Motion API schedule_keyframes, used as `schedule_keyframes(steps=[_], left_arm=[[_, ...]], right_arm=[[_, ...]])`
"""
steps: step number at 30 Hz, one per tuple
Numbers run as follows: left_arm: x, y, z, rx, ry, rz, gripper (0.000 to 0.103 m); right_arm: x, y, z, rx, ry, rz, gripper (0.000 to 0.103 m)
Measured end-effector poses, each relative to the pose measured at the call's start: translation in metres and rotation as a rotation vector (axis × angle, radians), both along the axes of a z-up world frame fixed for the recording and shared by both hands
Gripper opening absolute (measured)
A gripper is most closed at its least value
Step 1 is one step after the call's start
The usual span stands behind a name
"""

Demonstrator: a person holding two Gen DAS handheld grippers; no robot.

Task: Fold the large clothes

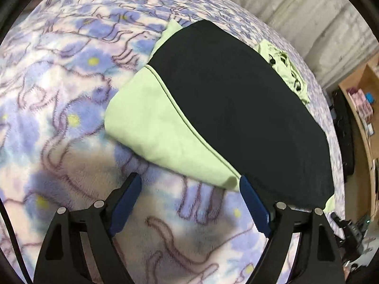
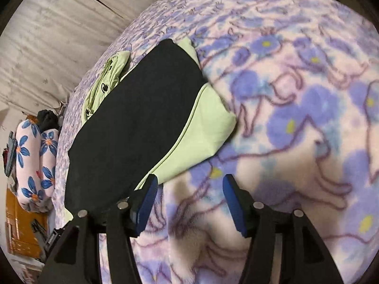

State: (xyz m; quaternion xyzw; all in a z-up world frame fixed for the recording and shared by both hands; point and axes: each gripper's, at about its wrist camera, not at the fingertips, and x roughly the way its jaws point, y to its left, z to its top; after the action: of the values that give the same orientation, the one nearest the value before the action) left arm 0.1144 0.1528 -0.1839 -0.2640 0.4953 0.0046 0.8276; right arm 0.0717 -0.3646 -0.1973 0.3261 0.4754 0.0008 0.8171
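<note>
**Garment lies folded and released; a last fold may be left**

A black and pale-green garment (image 1: 225, 108) is seen lying on a fleece blanket (image 1: 71, 75) printed with purple flowers; it is laid as a long, flat, narrow band, with the black panel on top and green cloth showing along one long edge and at the far end; the side folds are judged to be done, since no sleeve or loose flap is seen hanging out. What is left is judged to be a fold end to end, or only a tidy-up; this cannot be settled from the frames.

The left gripper (image 1: 189, 201) is held with its jaws spread wide over bare blanket; its right finger (image 1: 254, 206) is seen just at the near green corner, yet nothing is pinched. The right gripper (image 2: 189, 201) is held with its jaws apart as well, less widely; its left finger (image 2: 145, 206) sits at the garment's near edge, and only blanket is seen between the pads; no cloth is gripped by either.

By the left view alone a wooden shelf (image 1: 364, 108) with small boxes is shown at the right rim, and the other gripper is glimpsed low at the right. By the right view alone two flowered pillows (image 2: 35, 165) and a brown box (image 2: 21, 227) are shown at the left rim. The crumpled green part with dark markings (image 2: 104, 85) at the far side is shown in both; whether it belongs to the garment cannot be told.
</note>
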Motion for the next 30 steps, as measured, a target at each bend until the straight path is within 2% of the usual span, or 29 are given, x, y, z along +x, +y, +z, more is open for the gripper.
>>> schedule_keyframes(steps=[5,9,11,13,14,15,18,21,24,27,30], left_arm=[[0.019,0.000,-0.006,-0.044,-0.024,0.037,0.101],[0.039,-0.004,-0.009,-0.020,-0.047,0.075,0.102],[0.044,-0.002,-0.009,-0.040,-0.077,0.117,0.102],[0.039,0.006,-0.005,-0.093,-0.147,0.180,0.085],[0.037,0.010,-0.005,-0.115,-0.171,0.211,0.047],[0.038,0.013,-0.006,-0.134,-0.171,0.219,0.006],[0.041,0.015,-0.008,-0.152,-0.149,0.225,0.006],[0.031,0.002,0.010,-0.046,-0.171,0.203,0.005],[0.014,-0.001,0.028,0.009,-0.192,0.184,0.004],[-0.001,0.001,0.046,0.054,-0.200,0.161,0.004],[-0.012,0.006,0.058,0.067,-0.190,0.155,0.003]], right_arm=[[0.025,0.006,-0.008,0.004,-0.029,-0.020,0.057],[0.048,0.011,-0.012,0.012,-0.067,-0.032,0.058],[0.057,0.014,-0.013,0.009,-0.082,-0.034,0.056],[0.061,0.017,-0.011,-0.015,-0.087,-0.036,0.043],[0.062,0.017,-0.011,-0.028,-0.086,-0.038,0.020],[0.062,0.016,-0.011,-0.023,-0.093,-0.034,0.011],[0.057,0.017,-0.005,-0.030,-0.127,-0.039,0.008],[0.051,0.022,0.008,-0.071,-0.156,-0.034,0.006],[0.041,0.023,0.023,-0.081,-0.177,-0.029,0.006],[0.028,0.024,0.032,-0.080,-0.179,-0.023,0.006],[0.013,0.025,0.037,-0.088,-0.167,-0.012,0.005]])
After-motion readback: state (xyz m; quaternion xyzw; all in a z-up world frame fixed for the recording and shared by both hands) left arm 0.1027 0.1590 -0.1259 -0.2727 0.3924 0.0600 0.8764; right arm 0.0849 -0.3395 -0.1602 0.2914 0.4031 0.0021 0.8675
